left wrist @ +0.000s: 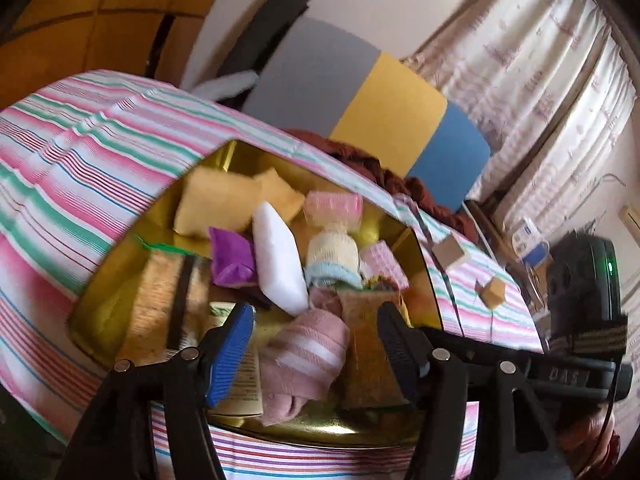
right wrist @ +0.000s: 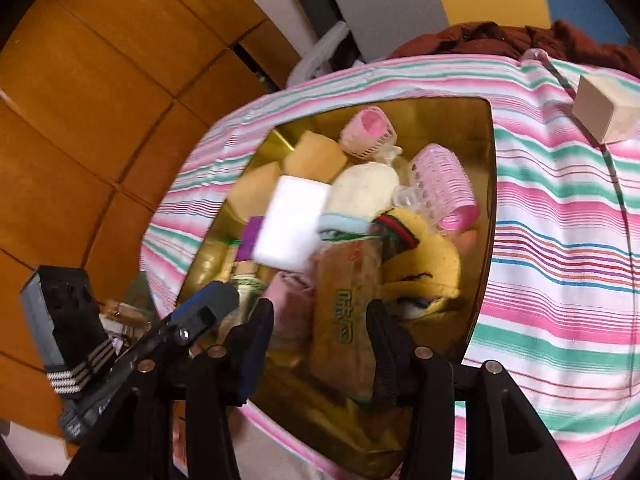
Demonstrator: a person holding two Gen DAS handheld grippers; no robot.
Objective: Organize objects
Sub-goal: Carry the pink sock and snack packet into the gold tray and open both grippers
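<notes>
A gold tin (left wrist: 100, 304) sits on a striped cloth and holds several small things: yellow sponges (left wrist: 212, 208), a white foam block (left wrist: 280, 260), a purple pouch (left wrist: 230, 258), a pink striped sock (left wrist: 304, 356) and pink hair rollers (right wrist: 444, 184). My left gripper (left wrist: 312, 344) is open over the tin's near edge, astride the pink sock. My right gripper (right wrist: 320, 344) is open over the tin (right wrist: 452, 120), its fingers on either side of a tan packet (right wrist: 344, 312). A yellow plush toy (right wrist: 424, 264) lies beside the packet. Two wooden cubes (left wrist: 450, 250) (left wrist: 493, 292) lie on the cloth outside the tin.
The striped cloth (left wrist: 80, 152) covers the table (right wrist: 560, 220). A chair with grey, yellow and blue panels (left wrist: 384, 116) stands behind it with dark red fabric (left wrist: 372, 164) on it. Curtains (left wrist: 540, 60) hang at the right. Wooden floor (right wrist: 100, 100) lies to the left.
</notes>
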